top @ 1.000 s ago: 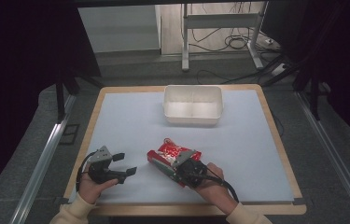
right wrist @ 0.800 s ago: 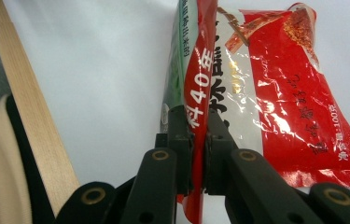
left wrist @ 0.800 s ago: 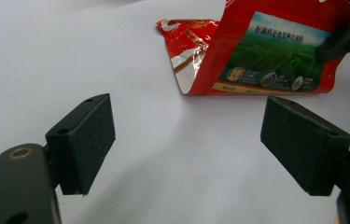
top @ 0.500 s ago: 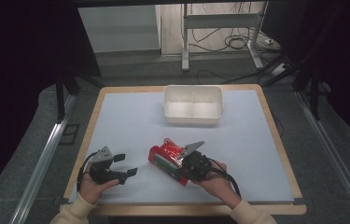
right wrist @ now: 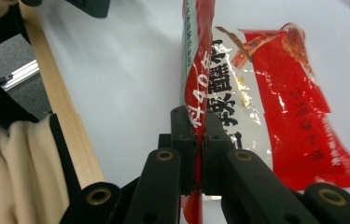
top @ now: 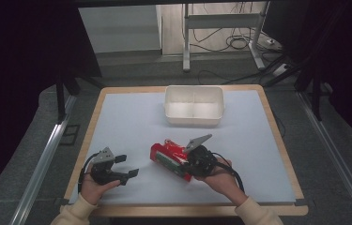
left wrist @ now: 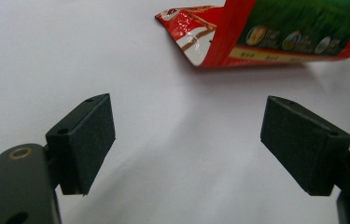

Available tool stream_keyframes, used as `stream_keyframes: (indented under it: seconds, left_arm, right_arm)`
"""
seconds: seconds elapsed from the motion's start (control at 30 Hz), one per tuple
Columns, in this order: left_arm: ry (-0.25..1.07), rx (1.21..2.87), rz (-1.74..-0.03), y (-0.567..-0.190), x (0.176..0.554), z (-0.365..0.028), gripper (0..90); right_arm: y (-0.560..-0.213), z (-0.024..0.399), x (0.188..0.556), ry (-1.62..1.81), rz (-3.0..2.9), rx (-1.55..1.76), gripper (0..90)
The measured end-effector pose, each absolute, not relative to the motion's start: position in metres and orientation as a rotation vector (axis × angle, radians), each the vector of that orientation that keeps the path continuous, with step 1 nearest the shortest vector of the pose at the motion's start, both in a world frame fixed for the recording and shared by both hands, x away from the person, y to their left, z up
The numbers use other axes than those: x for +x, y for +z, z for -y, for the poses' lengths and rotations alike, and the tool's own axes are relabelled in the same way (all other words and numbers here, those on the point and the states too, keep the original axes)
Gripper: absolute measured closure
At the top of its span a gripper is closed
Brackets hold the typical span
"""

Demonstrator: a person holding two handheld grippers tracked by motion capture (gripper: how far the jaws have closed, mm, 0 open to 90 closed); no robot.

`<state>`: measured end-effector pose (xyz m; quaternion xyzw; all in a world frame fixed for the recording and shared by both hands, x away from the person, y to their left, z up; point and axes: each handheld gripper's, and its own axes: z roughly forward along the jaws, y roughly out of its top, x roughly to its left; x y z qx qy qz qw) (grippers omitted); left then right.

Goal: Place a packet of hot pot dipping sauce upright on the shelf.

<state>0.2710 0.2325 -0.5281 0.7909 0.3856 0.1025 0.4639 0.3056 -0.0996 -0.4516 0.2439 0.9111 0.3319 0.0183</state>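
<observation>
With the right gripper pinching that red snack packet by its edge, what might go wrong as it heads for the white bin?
1. The right gripper is shut on only the thin edge seam of the red packet, so the glossy film may slip free.
2. The packet hangs loosely and may catch the rim of the white bin instead of dropping inside.
3. The left gripper sits open and apart, so it offers no support.

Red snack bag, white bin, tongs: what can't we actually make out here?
- Red snack bag: near end hidden behind the right tongs in the high view; top edge cut off in the right gripper view.
- Bag print: too small in the high view, cropped in the left gripper view.
- White bin: near inner wall hidden by its rim.
- Left tongs: bases cut off at the bottom edge.
</observation>
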Motion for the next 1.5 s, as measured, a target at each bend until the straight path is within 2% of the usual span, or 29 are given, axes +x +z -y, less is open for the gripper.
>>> stream_keyframes:
  seconds: [0.67,1.5]
  left_arm:
    - [0.251,1.94,-0.944,-0.528,0.271,-0.234,17.5]
    - [0.254,1.938,-0.942,-0.528,0.272,-0.235,17.6]
  right_arm:
    - [-0.377,0.113,0.334,1.096,-2.741,0.76,86.8]
    - [-0.339,0.122,0.366,1.042,-2.612,0.817,87.4]
